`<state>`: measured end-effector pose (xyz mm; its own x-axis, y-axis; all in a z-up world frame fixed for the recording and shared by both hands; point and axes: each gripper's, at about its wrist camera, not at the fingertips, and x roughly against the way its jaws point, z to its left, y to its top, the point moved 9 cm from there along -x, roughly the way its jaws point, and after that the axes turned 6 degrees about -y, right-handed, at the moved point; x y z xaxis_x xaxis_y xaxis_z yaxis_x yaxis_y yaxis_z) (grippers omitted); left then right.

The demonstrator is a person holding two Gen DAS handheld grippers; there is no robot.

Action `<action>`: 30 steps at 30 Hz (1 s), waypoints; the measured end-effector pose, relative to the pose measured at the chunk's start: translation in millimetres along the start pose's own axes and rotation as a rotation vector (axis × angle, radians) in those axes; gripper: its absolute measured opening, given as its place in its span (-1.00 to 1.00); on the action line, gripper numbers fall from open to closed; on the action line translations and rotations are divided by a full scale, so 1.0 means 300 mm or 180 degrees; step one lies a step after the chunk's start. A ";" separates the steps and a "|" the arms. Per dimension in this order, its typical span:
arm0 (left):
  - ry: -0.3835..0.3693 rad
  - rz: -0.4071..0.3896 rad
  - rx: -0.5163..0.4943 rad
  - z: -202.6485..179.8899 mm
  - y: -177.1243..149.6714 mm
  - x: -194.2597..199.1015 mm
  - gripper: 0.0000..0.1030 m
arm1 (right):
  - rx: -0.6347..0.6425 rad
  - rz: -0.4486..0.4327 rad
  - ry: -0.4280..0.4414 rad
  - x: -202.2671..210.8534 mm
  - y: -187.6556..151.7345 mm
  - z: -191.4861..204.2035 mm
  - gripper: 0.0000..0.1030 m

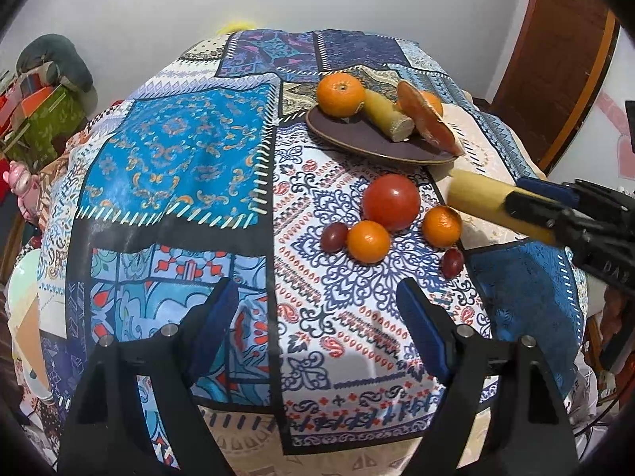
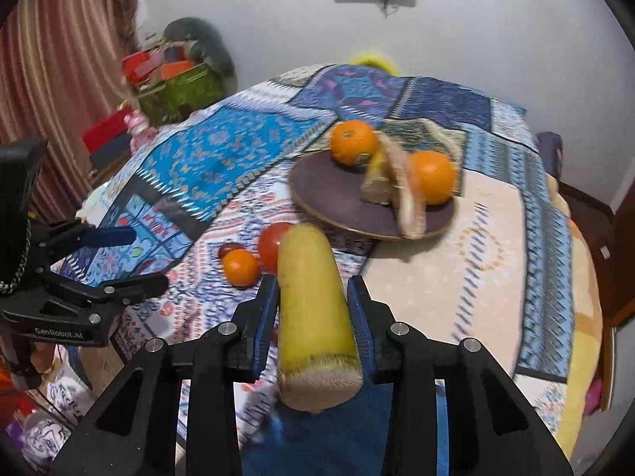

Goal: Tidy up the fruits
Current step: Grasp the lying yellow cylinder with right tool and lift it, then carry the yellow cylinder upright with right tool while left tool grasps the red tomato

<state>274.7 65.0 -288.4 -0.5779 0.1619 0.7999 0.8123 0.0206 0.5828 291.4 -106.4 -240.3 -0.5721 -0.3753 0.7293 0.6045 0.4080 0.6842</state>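
My right gripper (image 2: 313,281) is shut on a thick yellow fruit piece (image 2: 313,305) with a cut end, held above the cloth; the left wrist view shows this piece (image 1: 480,196) at the right. My left gripper (image 1: 317,285) stands open over the cloth with nothing between its fingers. On a dark brown plate (image 1: 357,142) lie a large orange (image 1: 340,94), another yellow piece (image 1: 387,115), a reddish slice (image 1: 426,119) and a second orange (image 1: 432,101). Loose in front of the plate are a red round fruit (image 1: 391,202), two small oranges (image 1: 368,241) and two dark red small fruits (image 1: 334,237).
A patchwork tablecloth (image 1: 178,150) covers the round table and hangs over its edges. A green box (image 2: 186,87) with clutter stands beyond the table at the left, beside a curtain (image 2: 59,79). A wooden door (image 1: 555,59) is at the right.
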 end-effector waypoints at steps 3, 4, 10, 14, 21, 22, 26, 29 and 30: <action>-0.0006 0.0005 -0.0024 -0.018 0.007 -0.007 0.59 | -0.0134 0.0064 -0.0173 -0.003 -0.036 -0.096 -0.39; -0.0009 0.0006 -0.0031 -0.024 0.009 -0.010 0.59 | -0.0159 0.0106 -0.0217 -0.009 -0.053 -0.121 -0.39; 0.0002 0.0055 -0.0073 -0.052 0.017 -0.038 0.59 | -0.0206 0.0407 -0.0130 -0.061 -0.170 -0.178 -0.56; -0.0008 0.0074 -0.0070 -0.066 0.034 -0.061 0.59 | -0.0212 0.0425 -0.0084 -0.069 -0.152 -0.171 -0.49; -0.0015 0.0073 -0.0100 -0.086 0.092 -0.119 0.59 | -0.0303 0.0590 -0.0009 -0.151 -0.183 -0.175 -0.27; -0.0015 0.0073 -0.0102 -0.087 0.100 -0.128 0.59 | -0.0378 0.0574 0.0027 -0.160 -0.192 -0.180 -0.28; -0.0036 0.0085 -0.0096 -0.096 0.136 -0.172 0.59 | -0.0423 0.0443 0.0014 -0.147 -0.183 -0.182 -0.32; -0.0078 0.0085 -0.0108 -0.107 0.158 -0.198 0.59 | -0.0457 0.0405 0.0051 -0.137 -0.181 -0.187 -0.32; -0.0079 0.0087 -0.0109 -0.109 0.163 -0.205 0.59 | -0.0455 0.0392 0.0067 -0.132 -0.178 -0.187 -0.33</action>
<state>347.5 23.7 -304.4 -0.5532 0.1863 0.8120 0.8244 -0.0180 0.5658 312.8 -160.2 -305.3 -0.4782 -0.3477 0.8065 0.7428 0.3299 0.5826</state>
